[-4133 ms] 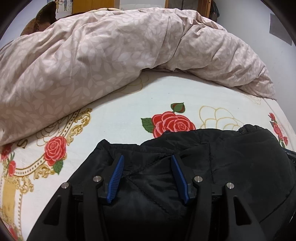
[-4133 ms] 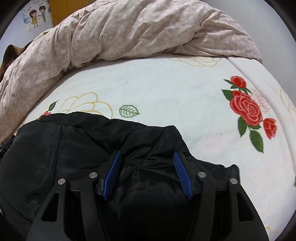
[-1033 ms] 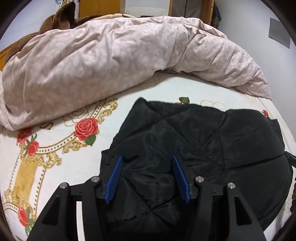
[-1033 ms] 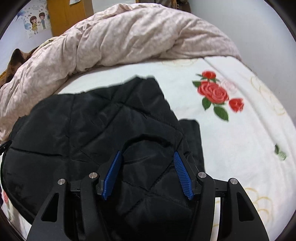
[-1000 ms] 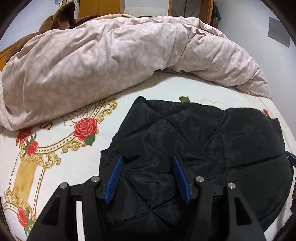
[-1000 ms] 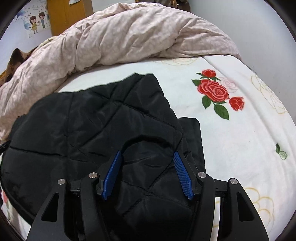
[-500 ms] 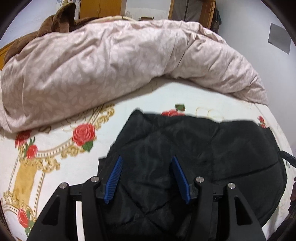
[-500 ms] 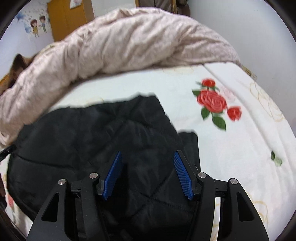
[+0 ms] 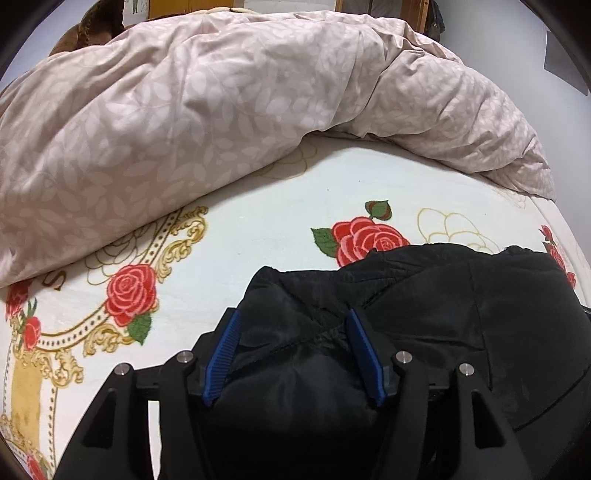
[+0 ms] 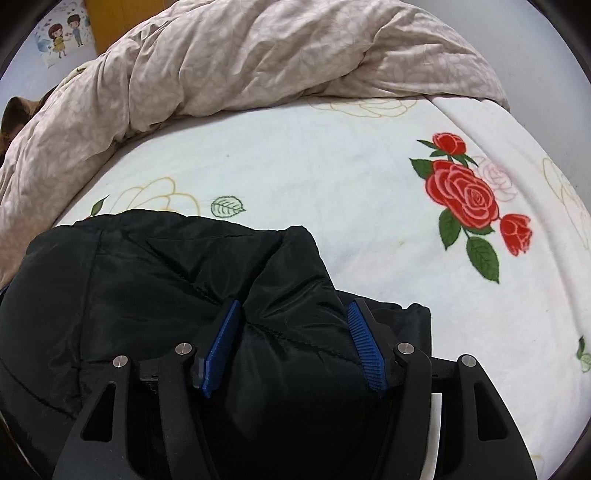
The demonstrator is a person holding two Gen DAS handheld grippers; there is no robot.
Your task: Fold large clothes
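A black quilted jacket [image 9: 461, 314] lies bunched on the rose-patterned bedsheet [image 9: 258, 229], its far edge just short of a red rose. My left gripper [image 9: 293, 317] has a thick wad of the jacket's near-left part between its blue pads [image 9: 221, 354]. Its jaws are opening, while the fabric still fills the gap. In the right wrist view the jacket [image 10: 147, 277] spreads to the left. The right gripper [image 10: 294, 306] is shut on a puffy fold at the jacket's right end. The jacket's near part is hidden under both grippers.
A crumpled beige leaf-print duvet [image 9: 221, 110] is heaped along the far side of the bed, also seen as the duvet [image 10: 258, 55] in the right view. Bare bedsheet [image 10: 314, 166] lies between it and the jacket. A brown plush thing [image 9: 92, 26] sits behind. A wall runs along the bed's right side.
The jacket, spread far forward over the middle rose a second ago, has drawn back toward the grippers and uncovered it. Both grippers came lower, closer to the bed.
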